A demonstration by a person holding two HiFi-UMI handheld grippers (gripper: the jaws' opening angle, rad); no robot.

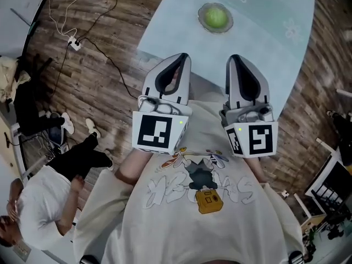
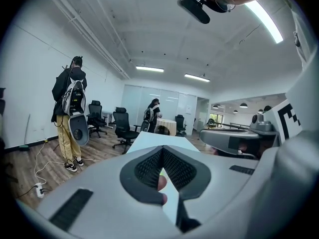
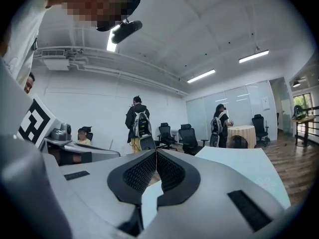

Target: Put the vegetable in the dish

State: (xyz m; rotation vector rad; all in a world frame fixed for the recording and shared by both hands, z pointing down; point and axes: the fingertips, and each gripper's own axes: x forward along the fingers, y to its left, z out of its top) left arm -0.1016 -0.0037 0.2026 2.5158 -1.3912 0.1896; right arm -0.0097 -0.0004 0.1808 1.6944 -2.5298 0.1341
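Note:
A round green vegetable (image 1: 215, 17) lies in a shallow glass dish (image 1: 204, 24) at the far end of the pale blue table (image 1: 264, 54). Both grippers are held close to my chest, well short of the dish. My left gripper (image 1: 185, 56) is shut, its ribbed pads (image 2: 149, 168) meeting with nothing between them. My right gripper (image 1: 234, 58) is shut too, with its pads (image 3: 167, 171) pressed together and empty. In the left gripper view (image 2: 162, 149) and the right gripper view (image 3: 156, 152) the jaws point level across the room, and neither view shows the dish.
Cables and a power strip (image 1: 75, 44) lie on the wooden floor left of the table. A person in a white shirt (image 1: 41, 213) is at the lower left. Office chairs (image 2: 122, 128) and standing people with backpacks (image 2: 70, 113) are farther off in the room.

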